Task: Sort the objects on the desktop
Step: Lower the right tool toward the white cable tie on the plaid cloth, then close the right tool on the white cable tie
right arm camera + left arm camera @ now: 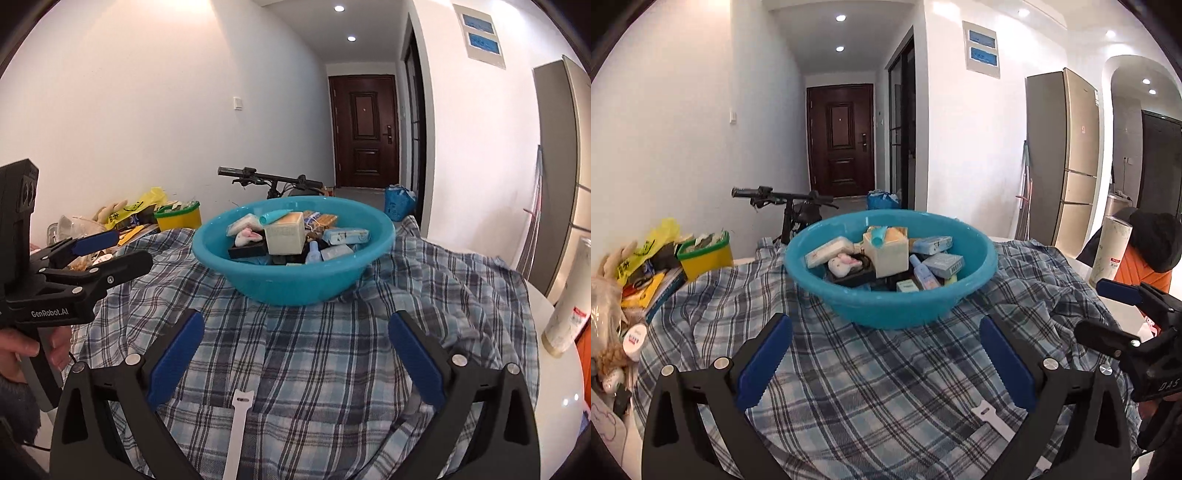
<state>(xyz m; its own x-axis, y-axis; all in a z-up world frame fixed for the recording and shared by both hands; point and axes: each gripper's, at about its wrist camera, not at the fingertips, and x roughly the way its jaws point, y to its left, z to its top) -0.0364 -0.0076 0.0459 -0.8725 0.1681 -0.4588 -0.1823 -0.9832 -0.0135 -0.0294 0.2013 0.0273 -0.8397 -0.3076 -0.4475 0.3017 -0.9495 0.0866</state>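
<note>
The round turquoise plastic basin [890, 291] sits on the table straight ahead of both tongs, heaped with small things: a cream rectangular carton [888, 254] standing tallest in the middle, a pink-and-white plush toy [844, 264] just left of it, a small pale-blue bottle [921, 273] and several light-blue and white packets around them. The left tongs [886, 363] and the right tongs [295, 363] both stand wide apart and hold nothing, hovering short of the basin over the rumpled blue-and-white plaid cloth [849, 387]. The heap looks loosely stacked, so pulling one piece from beneath the carton could likely tip it or spill neighbours over the rim; the basin rests on folds of loose cloth, so a sideways tug may slide or rock it. The two tongs are near each other, and reaching in together risks a knock. A white flat strap [238, 424] lies on the cloth between the right tongs' arms and could snag. What lies at the basin's bottom is hidden by the upper layer, the printing on the packets is too small to read, and the cluttered pile far left of the tongs, with its yellow-and-green tub [705, 254], is cut off and hard to make out.
</note>
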